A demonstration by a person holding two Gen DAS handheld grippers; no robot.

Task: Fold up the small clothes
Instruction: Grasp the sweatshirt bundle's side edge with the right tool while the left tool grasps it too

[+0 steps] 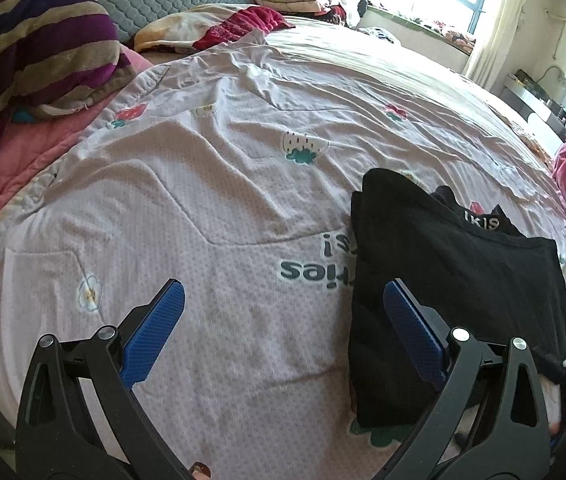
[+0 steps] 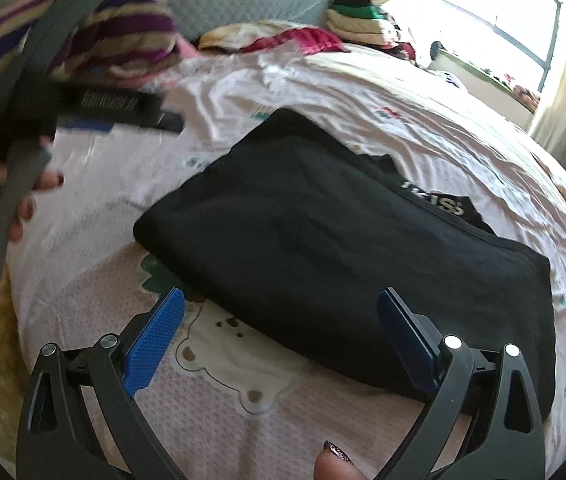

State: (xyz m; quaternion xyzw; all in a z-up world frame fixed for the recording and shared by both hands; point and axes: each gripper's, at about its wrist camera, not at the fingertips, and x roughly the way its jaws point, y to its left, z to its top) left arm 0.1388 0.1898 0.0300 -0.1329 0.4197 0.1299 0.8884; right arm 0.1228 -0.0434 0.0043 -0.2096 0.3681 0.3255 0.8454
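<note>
Both tools, left (image 1: 283,332) and right (image 2: 281,336), gape wide and empty over the seemingly folded black cotton garment (image 2: 323,232) on the white printed bedspread (image 1: 203,200), so smoothing or another fold likely comes next.

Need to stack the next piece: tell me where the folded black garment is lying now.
The black garment lies folded on the white printed bedspread, right of the open left gripper and just ahead of the open right gripper, well short of the striped pillow.
</note>
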